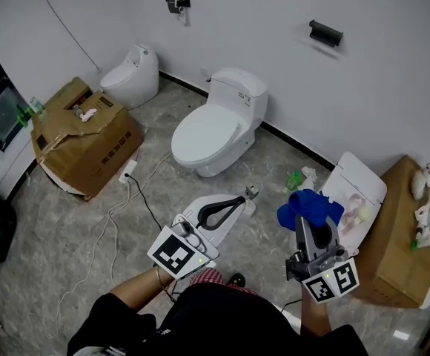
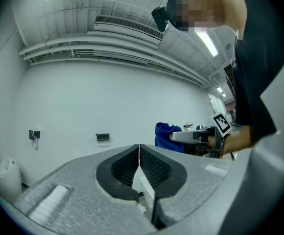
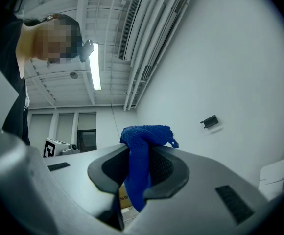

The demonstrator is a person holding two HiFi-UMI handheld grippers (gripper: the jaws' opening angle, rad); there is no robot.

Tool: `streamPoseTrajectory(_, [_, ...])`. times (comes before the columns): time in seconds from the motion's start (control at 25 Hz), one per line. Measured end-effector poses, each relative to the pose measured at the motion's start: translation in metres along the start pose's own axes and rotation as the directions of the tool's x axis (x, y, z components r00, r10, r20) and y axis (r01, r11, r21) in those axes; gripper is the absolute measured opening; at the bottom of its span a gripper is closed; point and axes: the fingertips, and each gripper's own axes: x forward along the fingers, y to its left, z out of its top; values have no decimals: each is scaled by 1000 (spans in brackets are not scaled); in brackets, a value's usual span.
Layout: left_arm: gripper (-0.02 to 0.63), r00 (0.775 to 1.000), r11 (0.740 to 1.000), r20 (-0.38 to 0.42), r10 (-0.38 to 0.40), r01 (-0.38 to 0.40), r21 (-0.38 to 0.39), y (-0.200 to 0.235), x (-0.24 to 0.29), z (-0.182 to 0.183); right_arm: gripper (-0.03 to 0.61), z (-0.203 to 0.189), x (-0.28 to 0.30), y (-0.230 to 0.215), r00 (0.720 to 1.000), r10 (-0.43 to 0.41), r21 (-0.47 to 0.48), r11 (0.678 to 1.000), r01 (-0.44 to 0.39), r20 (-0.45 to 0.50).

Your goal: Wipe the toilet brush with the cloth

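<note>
A blue cloth (image 1: 309,206) is bunched in the jaws of my right gripper (image 1: 309,222), which is shut on it and held over the floor at the lower right. In the right gripper view the cloth (image 3: 141,153) hangs down between the black pads and spills over their tips. My left gripper (image 1: 240,200) is shut with nothing in it and points toward the white toilet (image 1: 213,130). The left gripper view shows its pads (image 2: 151,166) pressed together, with the cloth (image 2: 166,134) and the right gripper off to the right. I cannot make out a toilet brush in any view.
A second white toilet (image 1: 133,74) stands at the back left beside an open cardboard box (image 1: 87,141). A white power strip and cable (image 1: 128,172) lie on the grey floor. A loose toilet lid (image 1: 357,191) and another box (image 1: 399,237) are at the right. A green bottle (image 1: 295,178) lies nearby.
</note>
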Motion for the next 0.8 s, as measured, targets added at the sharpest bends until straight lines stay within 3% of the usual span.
streamPoseTrajectory(0.28, [6, 999, 999, 4, -34, 34, -13, 7, 12, -5, 80, -6, 3, -9, 999, -36, 3, 999, 36, -8])
streamPoseTrajectory(0.8, [6, 990, 990, 13, -137, 137, -35, 59, 48, -16, 80, -14, 44, -33, 991, -133, -1, 991, 133, -4])
